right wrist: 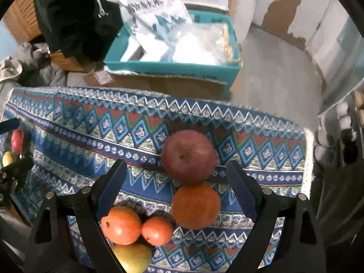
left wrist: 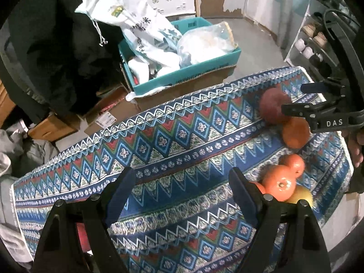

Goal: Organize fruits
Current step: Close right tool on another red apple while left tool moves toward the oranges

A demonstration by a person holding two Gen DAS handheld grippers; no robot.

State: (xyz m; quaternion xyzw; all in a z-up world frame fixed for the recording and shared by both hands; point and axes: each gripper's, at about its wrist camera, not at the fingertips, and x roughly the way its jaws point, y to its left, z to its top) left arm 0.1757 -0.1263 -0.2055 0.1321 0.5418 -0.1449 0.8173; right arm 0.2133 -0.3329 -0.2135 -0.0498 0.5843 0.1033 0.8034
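A red apple (right wrist: 188,155) and a large orange (right wrist: 195,206) lie touching on the patterned cloth (right wrist: 91,122). Two smaller oranges (right wrist: 121,225) (right wrist: 157,230) and a yellow-green pear (right wrist: 133,258) lie close by. My right gripper (right wrist: 179,182) is open, its jaws on either side of the apple and the large orange. In the left wrist view the apple (left wrist: 274,107), the large orange (left wrist: 295,133), the small oranges (left wrist: 281,183) and the pear (left wrist: 301,195) lie at the right, with the right gripper (left wrist: 295,99) over them. My left gripper (left wrist: 182,188) is open and empty above bare cloth (left wrist: 159,141).
A small red fruit (right wrist: 17,138) and a yellow one (right wrist: 8,158) show at the far left beside the left gripper. Beyond the table edge stand a teal crate (left wrist: 188,72) with bags on cardboard boxes, dark clothing (left wrist: 52,52), and a white shelf (left wrist: 311,45) at the right.
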